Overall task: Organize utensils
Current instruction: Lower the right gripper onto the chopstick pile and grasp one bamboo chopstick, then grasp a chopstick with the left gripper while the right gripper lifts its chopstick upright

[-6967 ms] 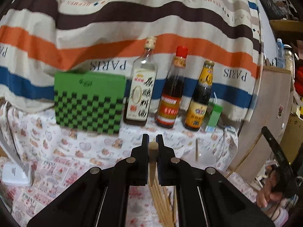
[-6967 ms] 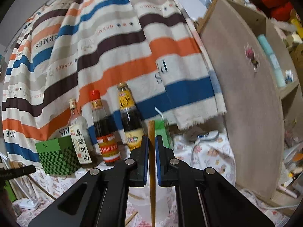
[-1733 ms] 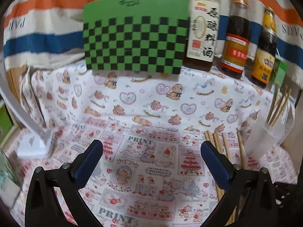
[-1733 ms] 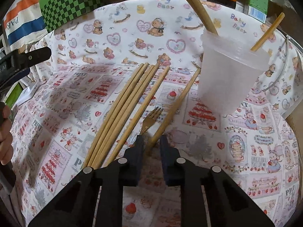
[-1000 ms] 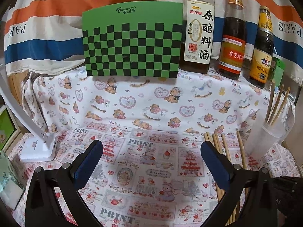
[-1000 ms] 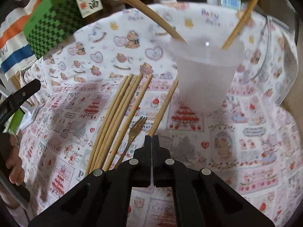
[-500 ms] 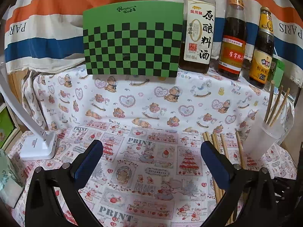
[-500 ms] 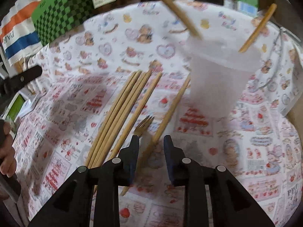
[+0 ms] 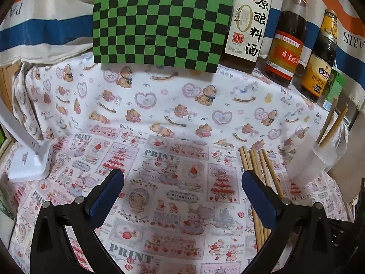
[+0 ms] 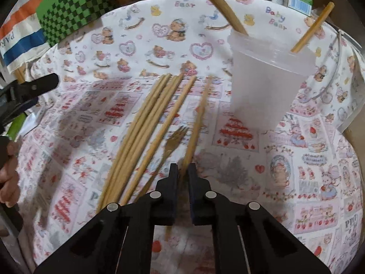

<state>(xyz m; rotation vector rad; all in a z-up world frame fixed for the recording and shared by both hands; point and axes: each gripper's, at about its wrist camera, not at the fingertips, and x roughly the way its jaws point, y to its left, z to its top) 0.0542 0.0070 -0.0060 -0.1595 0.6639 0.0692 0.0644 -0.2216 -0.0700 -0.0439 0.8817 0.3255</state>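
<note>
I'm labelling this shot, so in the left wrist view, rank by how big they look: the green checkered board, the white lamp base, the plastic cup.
1. green checkered board, clearly largest.
2. white lamp base and plastic cup look about alike; unranked.

Dim indoor light, soft shadows on the tablecloth (image 9: 173, 118), strong fisheye bending, dark corners, slight motion blur.

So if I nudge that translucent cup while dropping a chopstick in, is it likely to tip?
Probably. The cup looks thin, light plastic, tall and narrower at its base, and two chopsticks lean out over its rim, raising its balance. It also stands on soft printed cloth, so it may slide or wobble.
</note>
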